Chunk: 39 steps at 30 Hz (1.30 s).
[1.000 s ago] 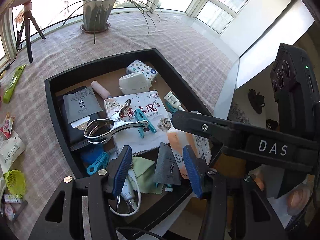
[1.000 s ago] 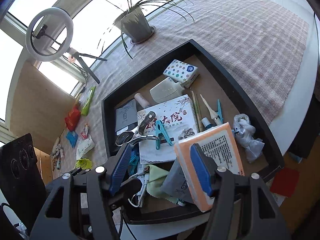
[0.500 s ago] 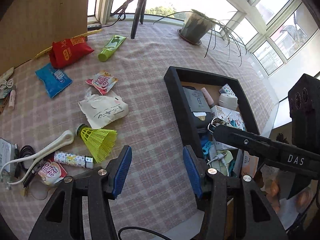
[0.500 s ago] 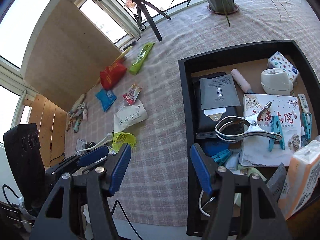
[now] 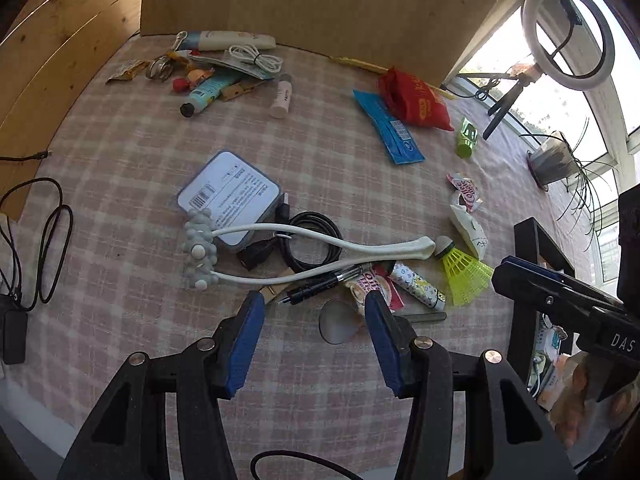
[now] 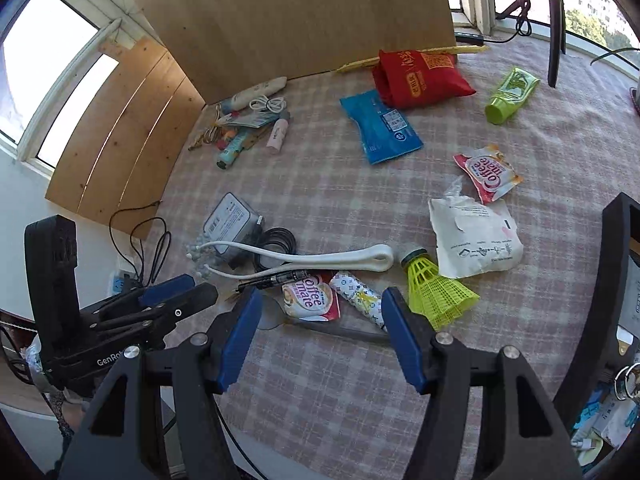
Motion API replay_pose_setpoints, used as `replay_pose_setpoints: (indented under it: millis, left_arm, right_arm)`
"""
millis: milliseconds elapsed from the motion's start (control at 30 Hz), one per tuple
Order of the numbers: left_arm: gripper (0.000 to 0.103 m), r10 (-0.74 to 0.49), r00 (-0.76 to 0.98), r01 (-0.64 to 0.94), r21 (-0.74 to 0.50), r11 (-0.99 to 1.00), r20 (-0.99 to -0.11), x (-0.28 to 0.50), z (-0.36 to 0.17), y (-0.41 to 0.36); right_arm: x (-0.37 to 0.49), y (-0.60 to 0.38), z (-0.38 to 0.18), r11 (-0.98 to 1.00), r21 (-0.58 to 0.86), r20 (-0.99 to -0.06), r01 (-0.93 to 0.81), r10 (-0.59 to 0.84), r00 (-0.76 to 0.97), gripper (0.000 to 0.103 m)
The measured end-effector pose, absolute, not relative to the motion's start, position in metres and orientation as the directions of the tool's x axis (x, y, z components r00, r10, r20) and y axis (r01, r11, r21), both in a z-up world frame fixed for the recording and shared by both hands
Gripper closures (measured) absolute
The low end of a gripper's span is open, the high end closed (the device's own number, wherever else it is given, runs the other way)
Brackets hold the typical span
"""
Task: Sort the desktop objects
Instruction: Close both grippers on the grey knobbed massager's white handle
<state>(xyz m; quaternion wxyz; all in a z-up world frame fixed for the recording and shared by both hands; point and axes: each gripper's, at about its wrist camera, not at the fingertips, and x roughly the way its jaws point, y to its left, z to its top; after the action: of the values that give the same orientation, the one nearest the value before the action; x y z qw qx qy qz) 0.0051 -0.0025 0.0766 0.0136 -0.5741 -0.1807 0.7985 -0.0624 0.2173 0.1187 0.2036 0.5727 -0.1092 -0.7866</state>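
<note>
Loose items lie on the checked cloth: a white two-armed massager (image 5: 304, 248), a black pen (image 5: 320, 284), a coffee-mate sachet (image 6: 310, 300), a patterned tube (image 6: 358, 296), a yellow shuttlecock (image 6: 436, 288) and a round lens (image 5: 336, 322). My left gripper (image 5: 313, 300) hovers just in front of the pen and lens, its jaws closing slightly with nothing between them. My right gripper (image 6: 320, 296) hangs open and empty over the sachet and tube. The black tray (image 6: 612, 280) with sorted things stands at the right edge.
A white labelled box (image 5: 230, 196) and coiled black cable (image 5: 312, 240) sit behind the massager. Farther back lie a red bag (image 6: 420, 76), blue pack (image 6: 380, 128), green tube (image 6: 508, 96), torn white packet (image 6: 476, 236) and a heap of tubes (image 5: 224, 64). A wooden board stands behind.
Both grippers have swung left from above the tray to above the loose items on the cloth and rolled as they went. Both stay empty.
</note>
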Motion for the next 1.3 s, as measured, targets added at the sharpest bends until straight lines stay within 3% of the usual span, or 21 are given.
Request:
replay_pose_setpoints:
  millis: [267,500,700,800,1033,1200,1300]
  left_arm:
    - [0.057,0.317,-0.312,0.343,-0.418,-0.842,-0.895,0.012,0.038,-0.044]
    - [0.059,0.36,-0.328,0.42,-0.476,-0.773,-0.873,0.001,0.017,-0.056]
    - [0.059,0.365,-0.327,0.425,-0.481,-0.767,-0.872,-0.01,0.008,-0.057]
    - [0.066,0.35,-0.319,0.425,-0.463,-0.777,-0.881,-0.013,0.006,-0.057]
    - [0.075,0.325,-0.339,0.448,-0.456,-0.769,-0.883,-0.015,0.007,-0.073]
    - [0.079,0.346,-0.351,0.446,-0.48,-0.756,-0.87,-0.018,0.005,-0.076]
    - [0.089,0.34,-0.35,0.426,-0.471,-0.772,-0.873,-0.021,0.007,-0.068]
  right_arm:
    - [-0.097,0.123,0.08,-0.88,0.34,-0.904,0.332,-0.403,-0.144,0.042]
    - [-0.117,0.101,0.059,-0.889,0.298,-0.924,0.349,-0.36,-0.127,0.042]
    - [-0.126,0.099,0.054,-0.886,0.305,-0.925,0.349,-0.362,-0.111,0.042]
    - [-0.127,0.096,0.055,-0.882,0.299,-0.926,0.365,-0.36,-0.112,0.044]
    - [-0.127,0.096,0.047,-0.874,0.291,-0.934,0.39,-0.347,-0.082,0.053]
    - [-0.131,0.088,0.033,-0.877,0.282,-0.94,0.389,-0.334,-0.072,0.068]
    - [-0.129,0.08,0.032,-0.869,0.282,-0.938,0.407,-0.338,-0.073,0.077]
